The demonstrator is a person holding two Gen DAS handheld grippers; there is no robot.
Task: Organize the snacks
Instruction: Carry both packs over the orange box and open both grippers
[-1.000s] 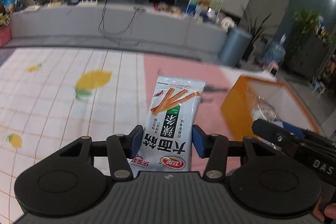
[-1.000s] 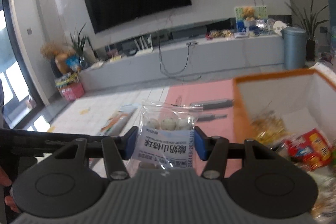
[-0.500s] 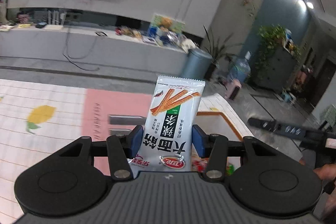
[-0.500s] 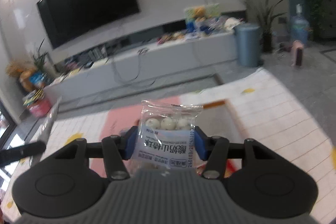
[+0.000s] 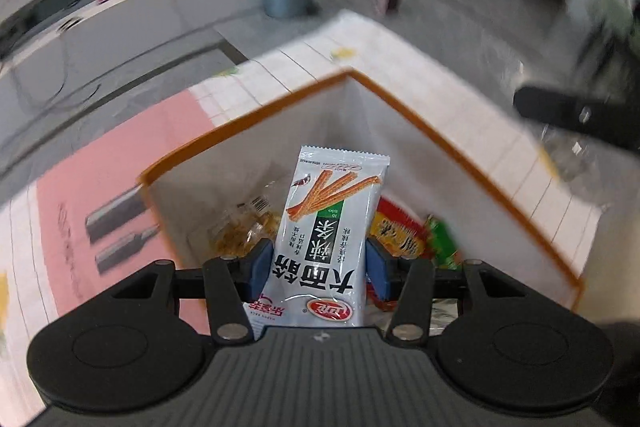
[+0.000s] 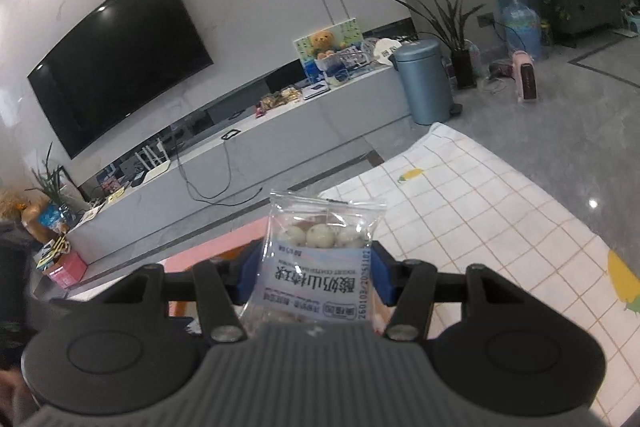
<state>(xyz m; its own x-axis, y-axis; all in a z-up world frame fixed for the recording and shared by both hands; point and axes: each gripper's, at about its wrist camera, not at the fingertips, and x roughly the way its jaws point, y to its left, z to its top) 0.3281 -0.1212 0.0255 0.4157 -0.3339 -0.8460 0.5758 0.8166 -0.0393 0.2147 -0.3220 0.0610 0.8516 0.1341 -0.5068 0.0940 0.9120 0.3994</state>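
Left wrist view: the left gripper (image 5: 318,265) has its blue fingers (image 5: 258,263) clamped on both side edges of a white spicy-strip snack packet (image 5: 326,239), which stands upright at centre frame. Behind and below the packet lies an orange-rimmed box (image 5: 448,143) with white inner walls; on its floor rest a clear bag of yellow snacks (image 5: 244,231), a red packet (image 5: 396,231) and a green packet (image 5: 440,239). The box sits on a tiled, fruit-printed mat (image 5: 452,79) with a pink panel (image 5: 120,163) at left. The right gripper (image 5: 576,115), blurred, crosses the upper right. Right wrist view: the right gripper (image 6: 314,273) pinches a clear yogurt-ball packet (image 6: 320,251) between its fingers (image 6: 248,273) at lower centre, above the mat (image 6: 500,211). A television (image 6: 120,55) fills the upper left, above a grey media console (image 6: 248,147); a blue-grey bin (image 6: 424,83) stands right of centre.
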